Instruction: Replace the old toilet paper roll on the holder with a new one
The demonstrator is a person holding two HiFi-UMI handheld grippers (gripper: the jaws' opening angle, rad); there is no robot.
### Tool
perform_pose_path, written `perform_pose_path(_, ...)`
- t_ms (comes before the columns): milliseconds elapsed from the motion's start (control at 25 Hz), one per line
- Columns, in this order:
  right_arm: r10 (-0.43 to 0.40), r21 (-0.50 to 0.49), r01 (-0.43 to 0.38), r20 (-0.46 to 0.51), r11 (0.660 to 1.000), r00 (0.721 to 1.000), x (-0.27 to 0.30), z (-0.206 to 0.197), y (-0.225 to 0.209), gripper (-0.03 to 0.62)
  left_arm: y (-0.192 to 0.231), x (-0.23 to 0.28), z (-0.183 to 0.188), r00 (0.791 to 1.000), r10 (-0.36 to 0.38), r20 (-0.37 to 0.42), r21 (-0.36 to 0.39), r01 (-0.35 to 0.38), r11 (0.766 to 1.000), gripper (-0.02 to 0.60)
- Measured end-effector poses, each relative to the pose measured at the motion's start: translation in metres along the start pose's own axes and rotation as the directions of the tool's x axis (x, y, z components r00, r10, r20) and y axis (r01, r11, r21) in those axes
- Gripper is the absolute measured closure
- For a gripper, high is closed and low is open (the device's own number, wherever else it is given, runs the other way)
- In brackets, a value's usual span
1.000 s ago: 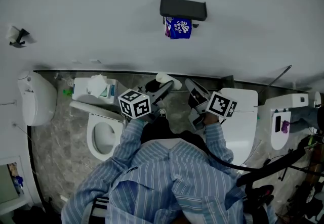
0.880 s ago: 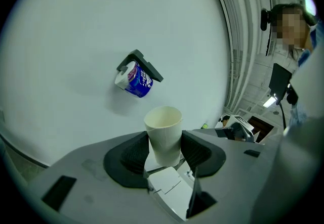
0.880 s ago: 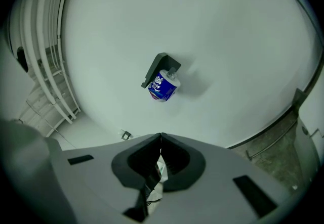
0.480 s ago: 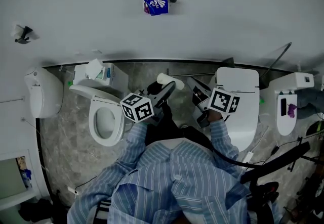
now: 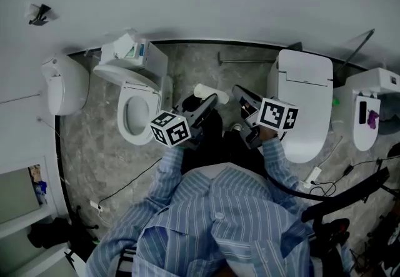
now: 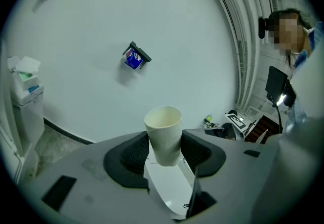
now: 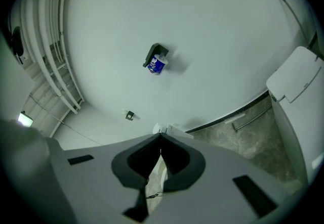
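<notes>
**Friend:** Where is the holder from you?

**Me:** Far away, up on the wall (image 6: pixel 167 10), well apart from both my tongs. The holder (image 6: pixel 140 52) is a dark bar. Its long side runs along the wall. A blue-wrapped roll (image 6: pixel 132 59) sits just under it.

**Friend:** Which hand is nearer?

**Me:** I think my left tongs (image 6: pixel 164 149). They line up with it a bit better than my right tongs (image 7: pixel 160 137).

**Friend:** What are they holding?

**Me:** The left tongs pinch a pale tube (image 6: pixel 163 134). Its long side points the same way as the tongs, and its open end faces the far wall. The right tongs are pressed together with nothing in them.

**Friend:** So what comes next?

**Me:** I guess I must get closer first.
</notes>
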State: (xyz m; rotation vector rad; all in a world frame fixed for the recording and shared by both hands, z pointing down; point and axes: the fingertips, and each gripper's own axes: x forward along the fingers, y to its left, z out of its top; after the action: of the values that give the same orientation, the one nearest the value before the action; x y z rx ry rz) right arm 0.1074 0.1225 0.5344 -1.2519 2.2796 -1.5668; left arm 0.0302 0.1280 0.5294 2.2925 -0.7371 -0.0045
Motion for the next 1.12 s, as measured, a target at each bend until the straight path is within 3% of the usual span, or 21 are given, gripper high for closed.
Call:
perform_pose_path(280, -0.024, 0.001, 0.024, 0.009, 1.000, 1.000, -0.008, -0.034, 0.012, 0.588, -0.007, -0.038, -0.013, 1.000, -0.010, 0.010, -0.008, 0.010, 1.000, 0.386)
perform_pose_path(560, -0.052, -0.021, 0.053, 0.038, 0.998, 0.998, 0.002, -0.064, 0.039, 0.588, -0.006, -0.084, -0.016, 0.998, -0.057, -0.002, 0.042, 0.057, 0.997, 0.386)
perform_pose_path(880, -0.048, 0.019, 0.047, 0.040, 0.999, 0.998, 0.041, -0.149, 0.091, 0.588, 0.028, -0.185, -0.018, 0.998, -0.062, 0.018, 0.043, 0.061, 0.997, 0.387)
perform_pose_path(1120, -0.063, 0.007, 0.062, 0.040, 0.998, 0.997, 0.050, -0.202, 0.118, 0.588, 0.034, -0.232, -0.024, 0.994, -0.105, 0.033, 0.029, 0.105, 0.994, 0.387)
